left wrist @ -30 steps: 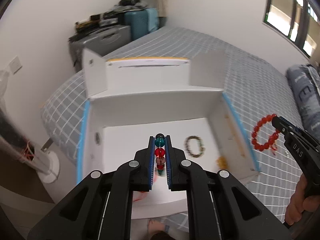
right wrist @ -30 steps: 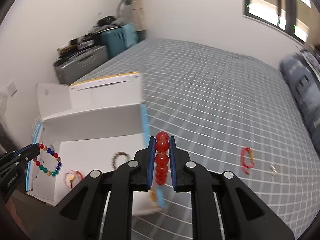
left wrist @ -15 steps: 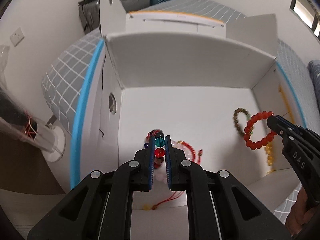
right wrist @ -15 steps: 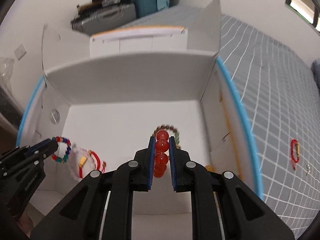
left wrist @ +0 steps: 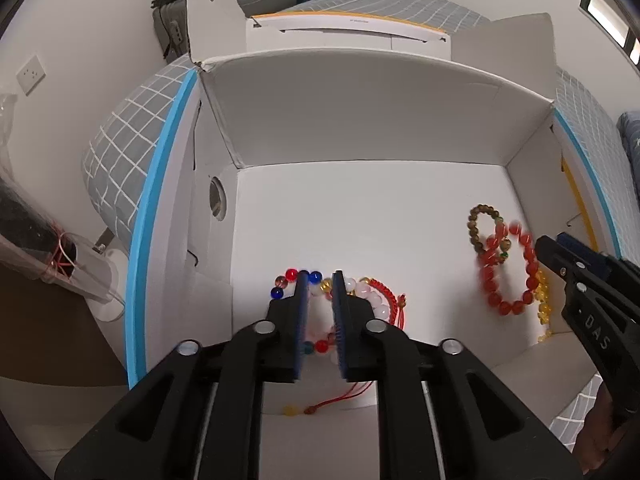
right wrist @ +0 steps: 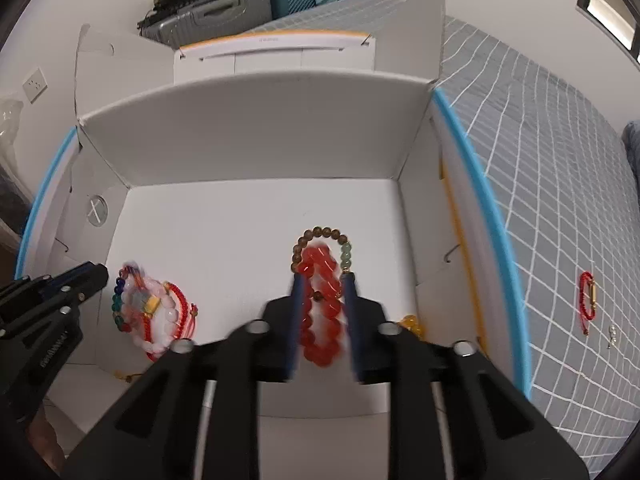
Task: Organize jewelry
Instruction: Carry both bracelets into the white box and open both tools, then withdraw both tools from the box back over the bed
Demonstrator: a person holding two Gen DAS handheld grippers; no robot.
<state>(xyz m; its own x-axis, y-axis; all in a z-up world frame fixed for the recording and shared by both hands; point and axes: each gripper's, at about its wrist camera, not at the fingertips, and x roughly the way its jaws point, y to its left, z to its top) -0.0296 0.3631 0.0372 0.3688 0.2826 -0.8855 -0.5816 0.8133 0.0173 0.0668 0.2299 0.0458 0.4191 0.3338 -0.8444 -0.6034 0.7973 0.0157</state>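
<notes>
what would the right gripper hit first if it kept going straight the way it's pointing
Likely the red bead bracelet lying between the open fingers of the right gripper, then the brown bead bracelet beneath it on the white box floor. Motion blur makes depth uncertain.

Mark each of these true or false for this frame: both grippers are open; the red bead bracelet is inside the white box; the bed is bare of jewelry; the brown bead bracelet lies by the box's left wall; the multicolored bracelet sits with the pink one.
1. Both the left gripper and the right gripper are open. True.
2. The red bead bracelet is inside the white box. True.
3. The bed is bare of jewelry. False: a red cord bracelet lies on it.
4. The brown bead bracelet lies by the left wall. False: it is toward the right side.
5. The multicolored bracelet sits with the pink bracelet. True.
</notes>
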